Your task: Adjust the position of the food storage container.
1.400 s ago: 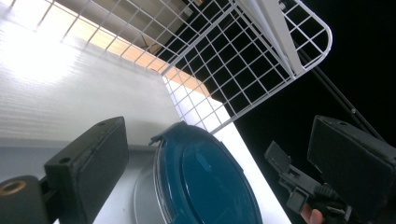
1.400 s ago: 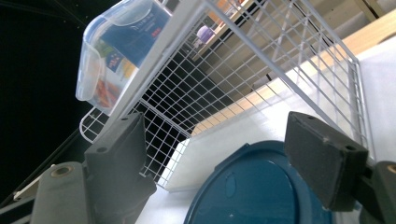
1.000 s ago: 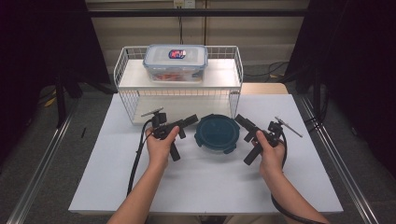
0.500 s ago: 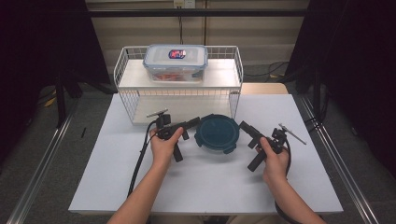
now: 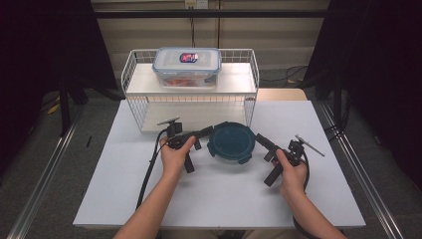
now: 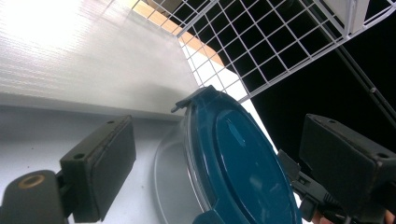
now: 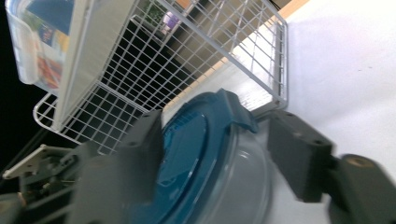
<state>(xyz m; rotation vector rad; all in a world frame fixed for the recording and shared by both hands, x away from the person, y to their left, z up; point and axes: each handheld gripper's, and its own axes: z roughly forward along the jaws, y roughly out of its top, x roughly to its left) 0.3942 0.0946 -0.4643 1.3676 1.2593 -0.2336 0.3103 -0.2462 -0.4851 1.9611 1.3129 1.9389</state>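
A round clear container with a dark teal clip lid [image 5: 231, 143] sits on the white table [image 5: 224, 204] in front of the rack. My left gripper [image 5: 195, 148] lies on its side at the container's left, jaws wide. In the left gripper view the lid [image 6: 243, 158] stands between the pads [image 6: 100, 170] with a gap, and the jaws have just been closing a little. My right gripper [image 5: 267, 159] is at the container's right. Its jaws have just been closing, and in the right gripper view the blurred lid [image 7: 196, 140] lies between the fingers [image 7: 299, 158], with no firm press visible.
A white wire rack [image 5: 191, 102] stands at the back of the table. On its shelf rests a clear rectangular food box [image 5: 187, 65] with a clipped lid. A wooden surface [image 5: 281, 94] shows behind the table at the right. Black cables trail from both grippers toward the near edge.
The right gripper's jaws have drawn closer together around the container's right side, and that hand has slid slightly toward the near edge. The left hand has hardly moved.
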